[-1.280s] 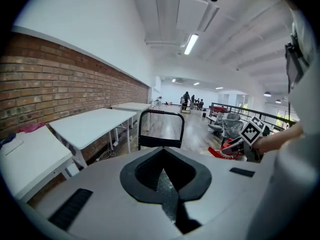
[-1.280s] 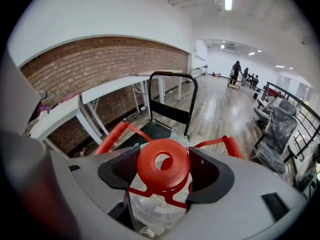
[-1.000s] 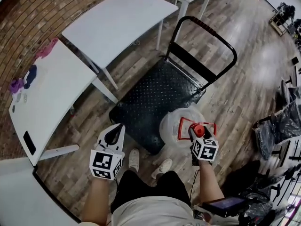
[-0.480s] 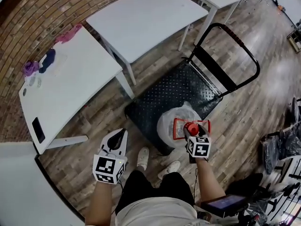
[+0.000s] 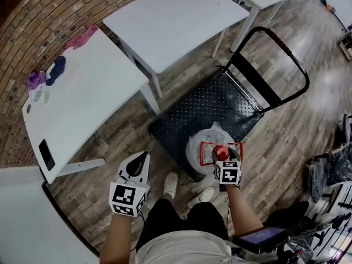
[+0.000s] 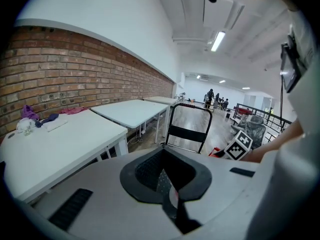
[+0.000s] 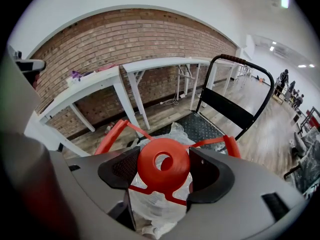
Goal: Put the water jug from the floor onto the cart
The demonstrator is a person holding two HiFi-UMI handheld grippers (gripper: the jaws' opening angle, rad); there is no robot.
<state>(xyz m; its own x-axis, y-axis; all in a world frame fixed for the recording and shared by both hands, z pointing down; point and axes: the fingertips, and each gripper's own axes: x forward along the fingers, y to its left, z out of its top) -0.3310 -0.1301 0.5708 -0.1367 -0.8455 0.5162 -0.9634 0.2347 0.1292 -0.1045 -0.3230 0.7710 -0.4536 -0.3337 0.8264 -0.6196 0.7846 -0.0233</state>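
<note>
The water jug (image 5: 199,147) is clear plastic with a red cap (image 5: 221,152) and a red carrying frame. My right gripper (image 5: 223,154) is shut on the red cap (image 7: 163,164), with one pad on each side. The jug's body (image 7: 160,204) hangs below the jaws. It sits over the near corner of the cart's black studded deck (image 5: 209,106). I cannot tell whether it rests on the deck. The cart's black handle (image 5: 280,40) rises at the far end. My left gripper (image 5: 137,163) is shut on nothing, out over the wooden floor to the left of the cart.
Two white tables (image 5: 170,21) (image 5: 77,109) stand left of and beyond the cart, along a brick wall. The near table holds purple cloths (image 5: 36,80) and a dark phone (image 5: 47,154). The person's shoes (image 5: 170,185) are just behind the cart. Dark bags (image 5: 335,164) lie at the right.
The right gripper has carried the jug left, from beside the cart's near corner to over that corner. The left gripper has held its place and stayed shut.
</note>
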